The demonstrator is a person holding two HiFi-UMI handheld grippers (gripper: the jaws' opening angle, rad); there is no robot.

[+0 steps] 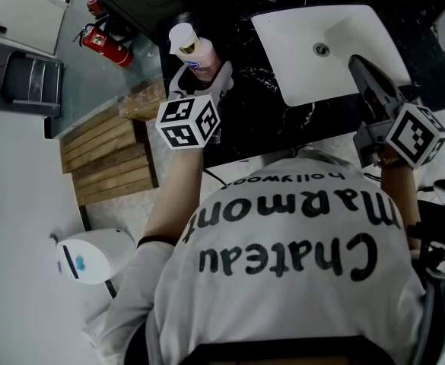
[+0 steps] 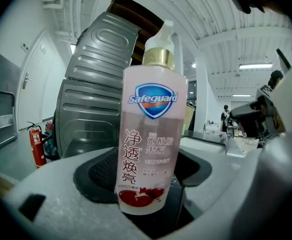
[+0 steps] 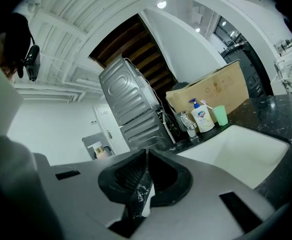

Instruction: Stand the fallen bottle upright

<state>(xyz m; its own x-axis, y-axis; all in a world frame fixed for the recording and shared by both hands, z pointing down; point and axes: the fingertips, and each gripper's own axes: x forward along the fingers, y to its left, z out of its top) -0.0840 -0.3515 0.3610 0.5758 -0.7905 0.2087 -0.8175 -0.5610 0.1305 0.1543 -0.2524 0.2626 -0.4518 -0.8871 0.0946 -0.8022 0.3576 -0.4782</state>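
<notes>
Bright and even indoors, lit from ceiling lamps [image 3: 161, 4]. Bends hard and darkens toward the corners in both gripper views. Glares near-white on the sink [image 1: 336, 67]; reads crisp on the label of the bottle [image 2: 150, 134].

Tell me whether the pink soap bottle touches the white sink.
Apart. The head view shows black counter between the bottle and the sink.

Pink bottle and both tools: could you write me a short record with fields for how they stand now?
bottle: upright on black counter
left tool: jaws wide around bottle; contact unclear
right tool: jaws together, empty, by white sink
task state: bottle already stands
</notes>
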